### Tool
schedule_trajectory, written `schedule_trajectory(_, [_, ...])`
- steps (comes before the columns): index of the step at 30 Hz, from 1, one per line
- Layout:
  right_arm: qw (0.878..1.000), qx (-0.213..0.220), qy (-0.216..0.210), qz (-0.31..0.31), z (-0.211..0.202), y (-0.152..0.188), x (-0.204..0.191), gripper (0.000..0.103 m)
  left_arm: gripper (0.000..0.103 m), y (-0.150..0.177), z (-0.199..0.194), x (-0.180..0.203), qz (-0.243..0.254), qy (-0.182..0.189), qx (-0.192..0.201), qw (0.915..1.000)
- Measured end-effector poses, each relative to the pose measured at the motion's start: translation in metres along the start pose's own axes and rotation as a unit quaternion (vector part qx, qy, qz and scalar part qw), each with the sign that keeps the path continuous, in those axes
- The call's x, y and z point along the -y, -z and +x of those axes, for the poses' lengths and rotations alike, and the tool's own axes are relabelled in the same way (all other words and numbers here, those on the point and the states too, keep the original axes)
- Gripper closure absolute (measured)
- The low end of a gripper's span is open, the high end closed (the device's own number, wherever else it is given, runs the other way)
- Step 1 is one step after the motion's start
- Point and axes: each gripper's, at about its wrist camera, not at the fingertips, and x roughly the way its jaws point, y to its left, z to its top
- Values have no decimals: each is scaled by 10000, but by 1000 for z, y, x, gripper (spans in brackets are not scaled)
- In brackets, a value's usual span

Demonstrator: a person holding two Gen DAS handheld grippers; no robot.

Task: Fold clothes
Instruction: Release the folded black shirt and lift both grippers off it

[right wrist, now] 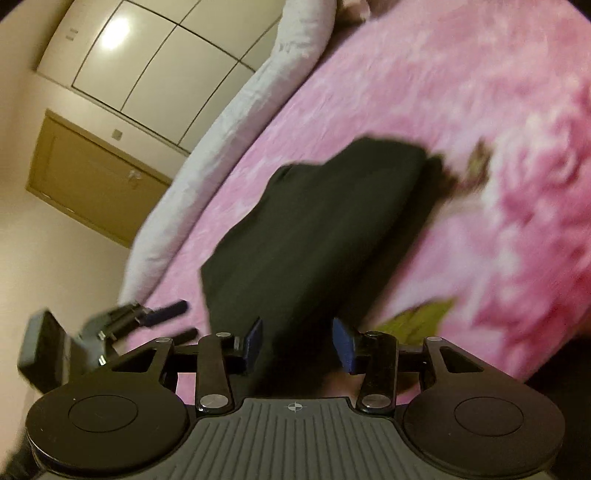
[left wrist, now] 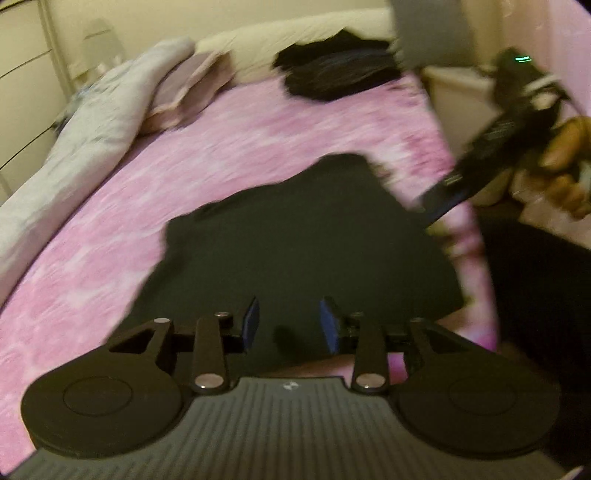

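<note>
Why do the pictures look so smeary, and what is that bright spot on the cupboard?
Left wrist view: the pink bedspread and the other claw are streaked with motion blur. Right wrist view: the black garment has soft, smeared edges; the bright spot is lamp glare on the glossy wardrobe. Both views curve at the edges like a fishbowl.

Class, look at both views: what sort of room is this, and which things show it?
Most likely a bedroom: a bed with pink cover, a pillow at its head, a wardrobe beside it.
</note>
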Motion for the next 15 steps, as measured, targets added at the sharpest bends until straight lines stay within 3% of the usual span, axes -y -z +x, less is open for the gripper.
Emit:
schedule_trajectory(5, [9991, -287, -304, 41, 6, 2, -7, 57, 65, 3, 27, 24, 173, -8, -228, 9996])
schedule_trajectory(9, [9992, -309, -28, -246, -5, 4, -9, 56, 64, 1, 13, 22, 393, -123, -264, 9988])
schedule_trajectory(13, [9993, 212, 317, -15, -12, -1, 3, 54, 62, 11, 3, 21, 785, -381, -421, 9953])
schedule_trajectory(14, [9981, 409, 450, 116, -12, -4, 7, 48, 62, 12, 2, 20, 765, -420, -426, 9953])
schedule_trajectory(15, [9965, 563, 568, 246, -12, -7, 10, 36, 61, 12, 2, 19, 729, -448, -418, 9955])
